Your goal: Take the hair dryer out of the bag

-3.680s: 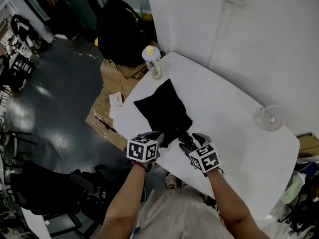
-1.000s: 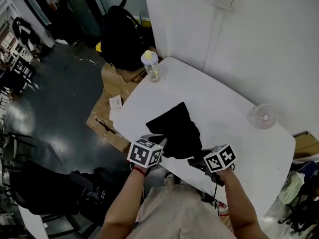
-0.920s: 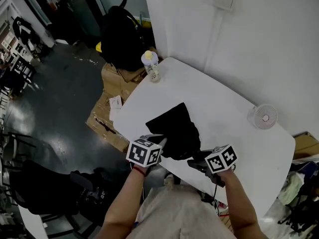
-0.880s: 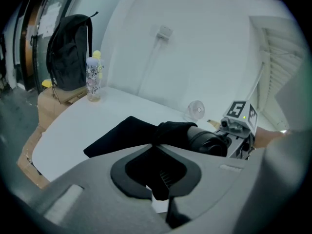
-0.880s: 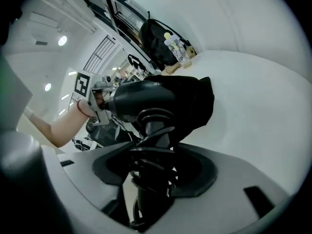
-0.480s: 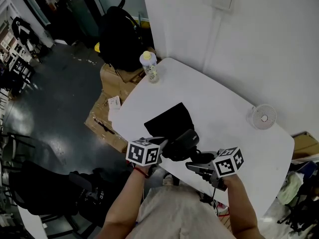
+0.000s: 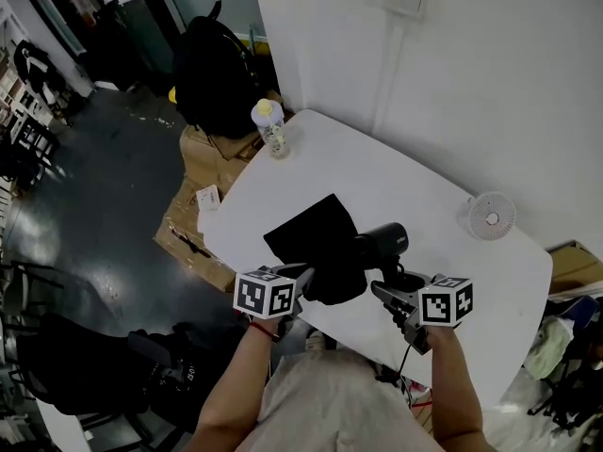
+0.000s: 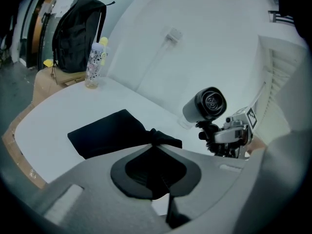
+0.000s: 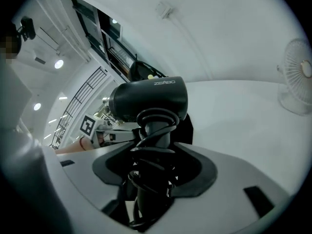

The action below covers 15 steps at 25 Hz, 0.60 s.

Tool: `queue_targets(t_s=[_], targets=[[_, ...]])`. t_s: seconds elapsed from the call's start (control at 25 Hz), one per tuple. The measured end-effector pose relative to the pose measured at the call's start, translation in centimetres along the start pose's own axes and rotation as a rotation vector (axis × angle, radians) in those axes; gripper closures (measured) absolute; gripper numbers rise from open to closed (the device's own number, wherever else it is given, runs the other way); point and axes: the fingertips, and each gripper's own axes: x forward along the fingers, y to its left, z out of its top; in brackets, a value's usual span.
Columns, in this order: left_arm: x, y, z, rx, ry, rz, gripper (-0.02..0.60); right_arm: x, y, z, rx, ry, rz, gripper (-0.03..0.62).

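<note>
The black hair dryer (image 7: 382, 243) is outside the black cloth bag (image 7: 306, 238) and hangs above the white table (image 7: 424, 196). My right gripper (image 7: 391, 285) is shut on its handle, which has the cord coiled round it (image 9: 153, 145). In the right gripper view the dryer's barrel (image 9: 148, 100) lies crosswise just above the jaws. My left gripper (image 7: 303, 273) is shut on the bunched mouth of the bag (image 8: 161, 136); the rest of the bag (image 8: 112, 133) lies flat on the table. The left gripper view shows the dryer (image 8: 205, 105) raised at the right, nozzle end facing the camera.
A drinks bottle (image 7: 271, 128) stands at the table's far left corner. A small white fan (image 7: 490, 217) stands at the far right by the wall. Beyond the left edge, cardboard boxes (image 7: 193, 201) and a black backpack (image 7: 212, 69) sit on the floor.
The right gripper has pulled the hair dryer out of the bag and lifted it up and to the right. The bag has gone flat. The left gripper has kept its hold.
</note>
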Motion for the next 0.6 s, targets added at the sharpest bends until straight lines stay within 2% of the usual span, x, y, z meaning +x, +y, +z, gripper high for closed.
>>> queue_targets(t_s=[0.4,0.6], targets=[[0.2,-0.7,-1.1,-0.009,0.017,-0.022,0.561,-0.6,-7.7,-1.9,0.132,-0.071,-0.28,0.344],[0.3,-0.6,-2.0,-0.012,0.037,-0.023,0.562,-0.1,-11.7,-3.5,0.193,-0.071,-0.415,0.344]])
